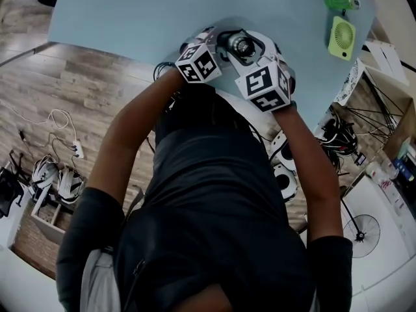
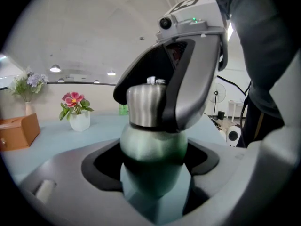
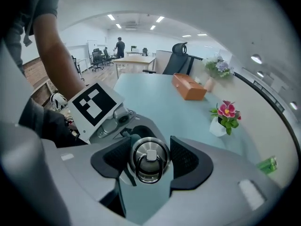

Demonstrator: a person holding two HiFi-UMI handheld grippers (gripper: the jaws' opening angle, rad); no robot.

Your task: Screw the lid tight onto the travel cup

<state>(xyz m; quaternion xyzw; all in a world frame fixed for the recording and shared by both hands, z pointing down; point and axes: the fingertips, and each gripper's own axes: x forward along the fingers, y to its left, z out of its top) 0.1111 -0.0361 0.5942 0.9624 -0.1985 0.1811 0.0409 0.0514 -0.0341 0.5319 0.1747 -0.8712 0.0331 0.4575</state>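
The travel cup stands upright at the near edge of the light blue table (image 1: 130, 12). Its green body (image 2: 153, 147) is clamped between the pads of my left gripper (image 2: 153, 164), which is shut on it. A steel lid (image 3: 149, 158) with a ring handle sits on top of the cup. My right gripper (image 3: 149, 160) comes down from above with its black pads (image 3: 184, 158) closed against the sides of the lid (image 2: 145, 105). In the head view the lid (image 1: 241, 46) shows between the two marker cubes.
A green desk fan (image 1: 342, 37) and a green bottle (image 1: 342, 1) lie at the table's far right. A flower pot (image 3: 225, 119), an orange box (image 3: 189, 86) and a vase of flowers (image 3: 216, 69) stand further along the table. Cables and helmets lie on the floor.
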